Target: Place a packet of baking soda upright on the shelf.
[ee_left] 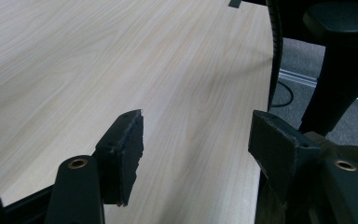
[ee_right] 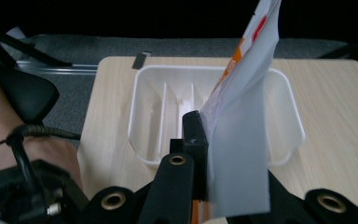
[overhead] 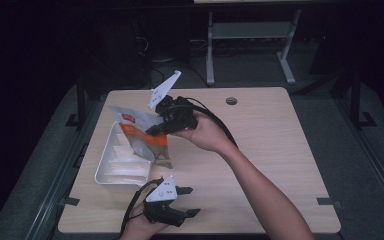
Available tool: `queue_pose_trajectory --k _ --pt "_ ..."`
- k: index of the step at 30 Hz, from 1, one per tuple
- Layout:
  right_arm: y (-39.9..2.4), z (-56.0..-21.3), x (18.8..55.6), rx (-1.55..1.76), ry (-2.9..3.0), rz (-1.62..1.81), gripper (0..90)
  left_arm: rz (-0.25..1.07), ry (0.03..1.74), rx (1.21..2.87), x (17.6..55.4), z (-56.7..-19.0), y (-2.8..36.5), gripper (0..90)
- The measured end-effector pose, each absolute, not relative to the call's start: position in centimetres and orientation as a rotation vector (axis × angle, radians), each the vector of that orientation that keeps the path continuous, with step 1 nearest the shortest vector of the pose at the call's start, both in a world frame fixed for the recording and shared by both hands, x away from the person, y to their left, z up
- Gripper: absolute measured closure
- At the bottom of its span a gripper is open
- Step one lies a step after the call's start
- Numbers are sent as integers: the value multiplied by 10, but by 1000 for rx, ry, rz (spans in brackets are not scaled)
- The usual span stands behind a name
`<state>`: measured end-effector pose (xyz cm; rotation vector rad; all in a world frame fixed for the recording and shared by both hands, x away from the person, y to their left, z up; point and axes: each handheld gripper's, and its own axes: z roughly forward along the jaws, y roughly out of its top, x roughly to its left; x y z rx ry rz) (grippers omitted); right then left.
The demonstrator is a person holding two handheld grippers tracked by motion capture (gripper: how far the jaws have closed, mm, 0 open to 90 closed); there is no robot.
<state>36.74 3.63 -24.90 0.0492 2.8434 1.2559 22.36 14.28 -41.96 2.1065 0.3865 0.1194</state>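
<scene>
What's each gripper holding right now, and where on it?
Right gripper pinches the pouch at its flat edge, above the tray. Left gripper is open, holding nothing.

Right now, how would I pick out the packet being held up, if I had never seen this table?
Start at the wooden table and find the white divided tray near its left edge. Just above that tray hangs the pouch, pinched by the right gripper. It is the only orange-and-white printed thing there, flat and floppy beside the rigid plain tray.

Dim room, dark surround; light falls on the table [overhead: 260, 150]; close gripper views slightly soft.
</scene>
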Motion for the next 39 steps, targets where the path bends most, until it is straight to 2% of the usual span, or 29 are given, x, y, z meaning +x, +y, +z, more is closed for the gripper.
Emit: queue_pose_trajectory --k 10,19,26,31,35,36,37,38,39 --pt "98 -250 362 -149 2875 1250 897 114 384 2100 223 -420 144 336" --pt "132 -268 366 -239 2900 1192 897 99 385 2086 225 -419 147 330" --pt "141 -288 373 -228 2913 1194 897 96 386 2087 225 -420 146 329" --pt "135 -314 381 -176 2904 1276 895 100 370 2092 224 -420 145 327" --pt "130 -320 383 -132 2898 1337 884 104 370 2095 223 -420 144 321" --pt "129 -322 384 -125 2899 1346 873 105 369 2095 223 -420 144 316" --pt "128 -327 383 -98 2900 1329 736 102 369 2094 223 -420 144 315" --pt "128 -327 383 -98 2900 1329 736 101 369 2095 223 -421 144 315" --pt "128 -334 381 -92 2939 1285 811 101 367 2096 223 -420 144 313"
